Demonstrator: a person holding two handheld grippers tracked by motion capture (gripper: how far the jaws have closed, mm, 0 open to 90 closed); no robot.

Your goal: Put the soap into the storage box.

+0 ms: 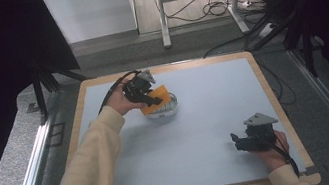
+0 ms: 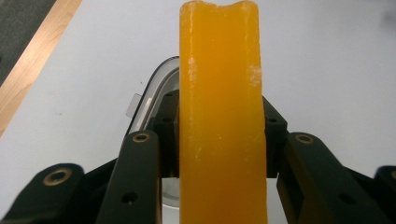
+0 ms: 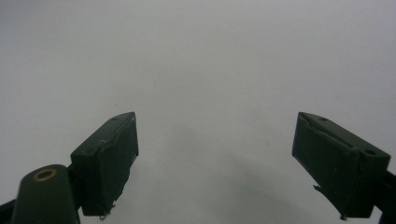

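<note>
From the high view, I see my left claw (image 1: 149, 97) toward the far left part of the desk (image 1: 207, 116), clamped on an orange sponge (image 1: 159, 97). The sponge sits over a white bowl (image 1: 165, 109), which rests on the pale desk top; I cannot tell whether sponge and bowl touch. My left hand (image 1: 121, 101) wraps the gripper body, and a cream sleeve (image 1: 89, 171) runs back to the bottom edge. A black cable (image 1: 113, 88) loops from the gripper toward the far side. My right claw (image 1: 236, 142) is near the right front corner of the desk, well apart from the bowl, with my right hand (image 1: 274, 152) behind it and a grey three-cornered plate (image 1: 259, 119) on top. Its jaws point left, across the desk.

In the left gripper view, the orange sponge (image 2: 220, 121) stands as a tall slab between the black jaws, which press it from both sides. Its top edge is a little dented. Behind it, to the left, the white bowl's (image 2: 154, 93) curved rim shows, with the wooden edge of the desk (image 2: 37, 56) farther off.

In the right gripper view, my right claw (image 3: 215, 158) stands wide apart with nothing between the jaws, just the bare grey-white desk surface (image 3: 210, 60) beyond them.
</note>
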